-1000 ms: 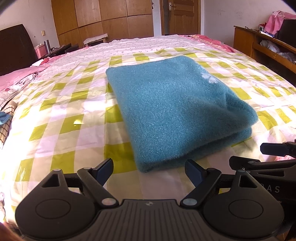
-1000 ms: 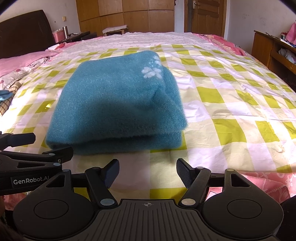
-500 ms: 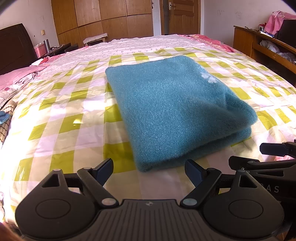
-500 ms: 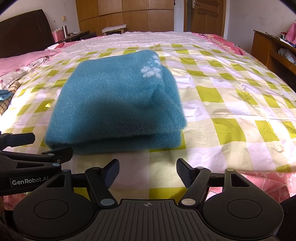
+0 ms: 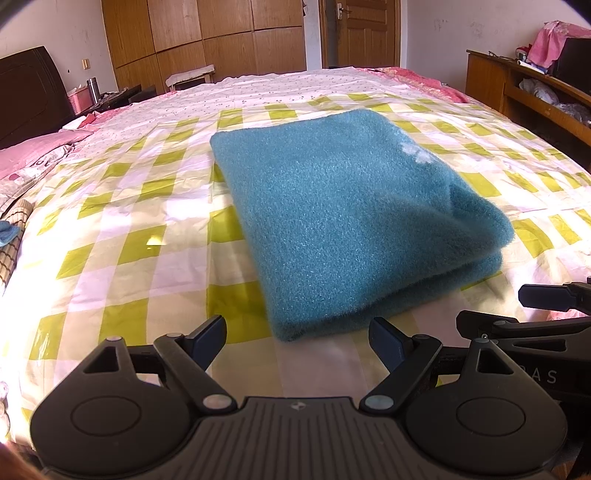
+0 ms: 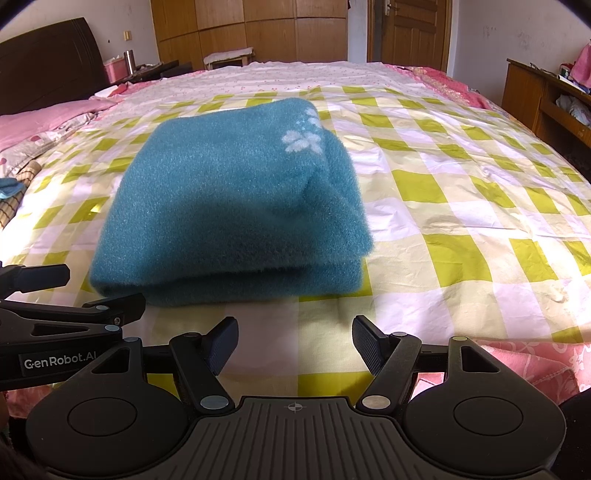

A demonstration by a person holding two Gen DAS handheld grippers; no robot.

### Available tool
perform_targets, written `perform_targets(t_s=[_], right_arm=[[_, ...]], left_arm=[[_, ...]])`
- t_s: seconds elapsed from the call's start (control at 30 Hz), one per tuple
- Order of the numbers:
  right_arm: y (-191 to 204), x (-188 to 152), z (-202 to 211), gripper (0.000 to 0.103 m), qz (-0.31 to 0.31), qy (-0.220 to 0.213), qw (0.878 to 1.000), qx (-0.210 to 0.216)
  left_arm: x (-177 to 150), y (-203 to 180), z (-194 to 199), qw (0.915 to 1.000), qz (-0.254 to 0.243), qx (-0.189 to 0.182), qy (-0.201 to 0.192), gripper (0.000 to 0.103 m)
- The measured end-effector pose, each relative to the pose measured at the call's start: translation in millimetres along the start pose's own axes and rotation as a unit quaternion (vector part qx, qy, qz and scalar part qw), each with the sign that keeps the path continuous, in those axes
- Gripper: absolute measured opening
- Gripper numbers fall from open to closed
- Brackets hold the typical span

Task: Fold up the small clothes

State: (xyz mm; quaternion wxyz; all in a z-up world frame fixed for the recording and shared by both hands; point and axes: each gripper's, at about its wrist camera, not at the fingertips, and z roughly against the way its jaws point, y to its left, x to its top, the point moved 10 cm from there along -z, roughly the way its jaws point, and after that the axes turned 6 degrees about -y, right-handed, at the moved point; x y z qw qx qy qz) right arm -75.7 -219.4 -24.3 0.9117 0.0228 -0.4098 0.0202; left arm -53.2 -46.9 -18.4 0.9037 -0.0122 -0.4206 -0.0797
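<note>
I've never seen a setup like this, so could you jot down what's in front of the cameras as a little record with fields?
Setting: bedroom, work done on a bed with a yellow-checked sheet
Garment: teal fleece item, folded into a thick rectangle, lying flat on the sheet
Marking: white flower pattern near its far right corner
Left gripper: open, empty, just short of the garment's near edge
Right gripper: open, empty, also short of the near edge
Contact: neither gripper touches the garment
Background: wooden wardrobe, door
</note>
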Motion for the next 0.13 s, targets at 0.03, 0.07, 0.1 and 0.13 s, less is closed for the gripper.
perform_targets(t_s=[0.03, 0.07, 0.1, 0.13], right_arm=[[0.0, 0.1, 0.0, 0.069, 0.0, 0.0, 1.0, 0.0], [-0.1, 0.0, 0.1, 0.069, 0.0, 0.0, 1.0, 0.0], [0.0, 0.0, 0.0, 0.069, 0.0, 0.0, 1.0, 0.0], [0.0, 0.1, 0.0, 0.069, 0.0, 0.0, 1.0, 0.0]], left_arm=[[-0.3, 0.2, -0.1, 1.0, 0.0, 0.0, 0.0, 0.089], [-0.7, 0.4, -0.1, 1.0, 0.0, 0.0, 0.0, 0.089], [-0.4, 0.2, -0.2, 1.0, 0.0, 0.0, 0.0, 0.089], [-0.5, 0.3, -0.2, 1.0, 0.0, 0.0, 0.0, 0.089]])
